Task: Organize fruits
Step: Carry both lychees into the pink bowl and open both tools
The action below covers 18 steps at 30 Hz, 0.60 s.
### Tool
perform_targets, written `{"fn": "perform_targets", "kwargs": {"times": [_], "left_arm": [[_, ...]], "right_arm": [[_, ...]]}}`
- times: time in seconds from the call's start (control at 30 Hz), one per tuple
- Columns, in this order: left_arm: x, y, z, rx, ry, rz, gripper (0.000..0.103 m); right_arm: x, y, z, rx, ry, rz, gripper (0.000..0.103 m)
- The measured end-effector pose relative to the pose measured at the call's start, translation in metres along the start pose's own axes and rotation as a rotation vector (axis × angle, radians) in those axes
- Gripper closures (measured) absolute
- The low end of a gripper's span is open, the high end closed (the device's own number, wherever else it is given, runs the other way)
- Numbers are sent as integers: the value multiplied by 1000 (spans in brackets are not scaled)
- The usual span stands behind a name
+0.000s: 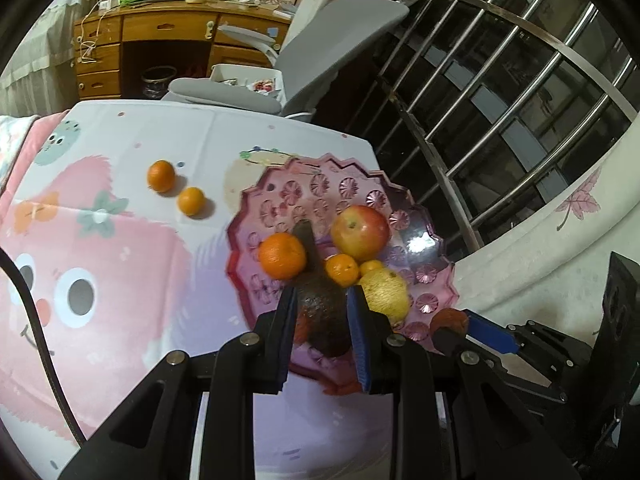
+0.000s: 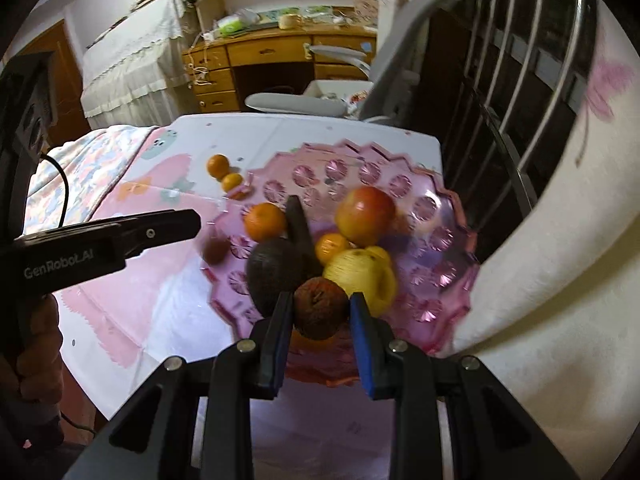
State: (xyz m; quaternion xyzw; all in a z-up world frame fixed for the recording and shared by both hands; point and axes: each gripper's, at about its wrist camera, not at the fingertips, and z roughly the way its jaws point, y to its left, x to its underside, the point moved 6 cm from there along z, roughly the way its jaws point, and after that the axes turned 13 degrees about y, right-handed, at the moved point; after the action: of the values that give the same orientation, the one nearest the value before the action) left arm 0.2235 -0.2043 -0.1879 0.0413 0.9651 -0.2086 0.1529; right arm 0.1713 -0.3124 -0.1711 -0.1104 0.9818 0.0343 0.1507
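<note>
Over the near side of a pink see-through plastic plate with a wavy rim and pressed flower shapes (image 1: 320,184): both grippers, side by side, each pointing down at the fruit.

Left gripper (image 1: 320,294): blue pads squeezed close on a dark bumpy round fruit with a reddish patch (image 1: 320,320). Hard to tell what kind of fruit. Hard to tell, too, if touching the plate or lifted off it.

Right gripper (image 2: 320,300): blue pads squeezed close on a wrinkly brown-red round fruit (image 2: 320,314), at the near rim of the plate.

On the plate, around a dark upright handle in the middle (image 1: 306,240):
- a big round orange (image 1: 282,256), just left of the handle
- a red and yellow apple (image 1: 360,233), to the right and farther back
- a small orange (image 1: 341,269), just below the apple
- a pale yellow bumpy fruit (image 1: 386,294), nearest on the right, touching the small orange
- a dark green egg-shaped avocado (image 2: 274,276), near and left of the handle, just beside the right gripper's fruit

Off the plate, to its left on the white and pink cartoon tablecloth (image 1: 120,300): two more little oranges (image 1: 161,176) (image 1: 191,201), nearly touching each other, well apart from both grippers.

Beyond the table: a grey chair (image 1: 332,40) and a brown wooden desk with drawers (image 1: 160,36).
</note>
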Motion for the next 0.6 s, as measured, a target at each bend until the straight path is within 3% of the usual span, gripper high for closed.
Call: {"fn": "perform_targets", "kwargs": {"times": [0.17, 0.23, 0.3, 0.37, 0.43, 0.6], "left_arm": [[-6, -6, 11, -4, 8, -4, 76], [-7, -3, 14, -24, 20, -17, 57], [-5, 3, 13, -39, 31, -29, 46], [-3, 10, 9, -54, 44, -39, 43], [-3, 19, 6, -75, 58, -51, 31], [-7, 43, -7, -117, 89, -62, 23]], "right_arm": [[2, -16, 8, -22, 31, 34, 74], [1, -18, 12, -41, 45, 44, 73], [0, -19, 15, -48, 54, 59, 62], [-1, -19, 15, -61, 49, 76, 57], [-3, -17, 16, -73, 52, 84, 57], [-11, -6, 12, -94, 57, 82, 54]]}}
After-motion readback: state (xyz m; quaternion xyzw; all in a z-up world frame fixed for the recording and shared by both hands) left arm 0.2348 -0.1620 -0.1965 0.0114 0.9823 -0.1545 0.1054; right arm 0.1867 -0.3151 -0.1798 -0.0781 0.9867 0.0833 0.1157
